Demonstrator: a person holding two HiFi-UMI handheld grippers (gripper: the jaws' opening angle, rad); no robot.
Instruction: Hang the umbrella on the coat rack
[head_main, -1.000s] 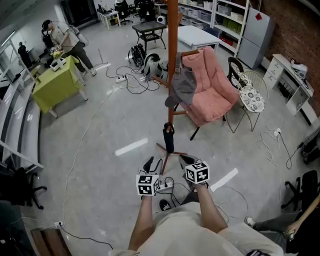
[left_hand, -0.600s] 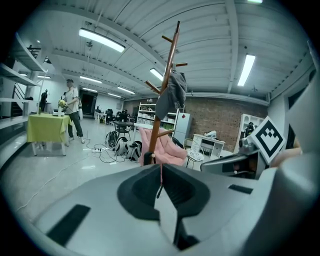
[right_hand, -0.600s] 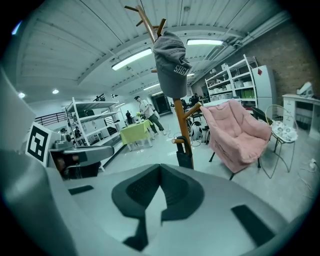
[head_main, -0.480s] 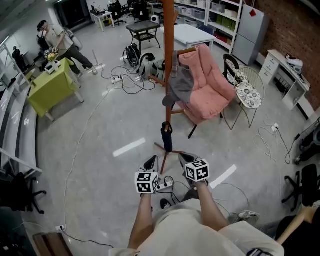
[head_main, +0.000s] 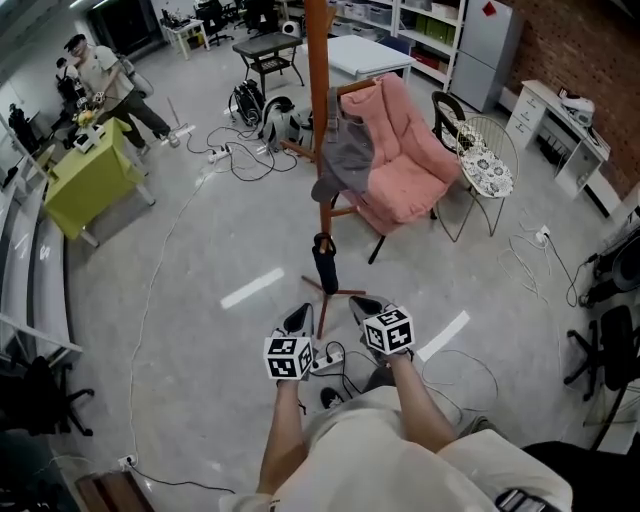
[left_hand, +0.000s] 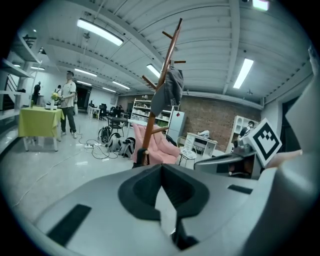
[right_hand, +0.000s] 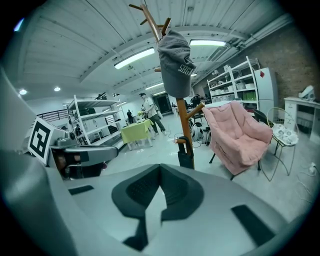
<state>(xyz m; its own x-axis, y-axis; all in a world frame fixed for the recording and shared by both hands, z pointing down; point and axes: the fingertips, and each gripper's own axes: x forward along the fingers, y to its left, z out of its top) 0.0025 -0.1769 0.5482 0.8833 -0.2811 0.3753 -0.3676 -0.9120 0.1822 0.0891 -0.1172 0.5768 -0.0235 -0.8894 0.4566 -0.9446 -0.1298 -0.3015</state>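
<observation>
The wooden coat rack (head_main: 318, 110) stands on the floor just ahead of me, with a grey cap (head_main: 345, 160) on an upper peg. A dark folded umbrella (head_main: 324, 263) hangs by its handle from a low peg on the pole; it also shows in the left gripper view (left_hand: 141, 157) and the right gripper view (right_hand: 185, 152). My left gripper (head_main: 299, 318) and right gripper (head_main: 362, 307) are side by side, a short way short of the rack's feet. Both point toward the umbrella, clear of it. The left gripper (left_hand: 161, 167) is shut and empty, as is the right gripper (right_hand: 160, 169).
A pink armchair (head_main: 405, 165) sits right behind the rack, a wire chair (head_main: 485, 175) beside it. Cables and a power strip (head_main: 330, 358) lie on the floor by my feet. A person (head_main: 100, 75) stands at a green table (head_main: 85, 175) far left.
The left gripper's jaws have come together on nothing. Both hands have kept their place; the head view has slid a little, so the rack sits further left.
</observation>
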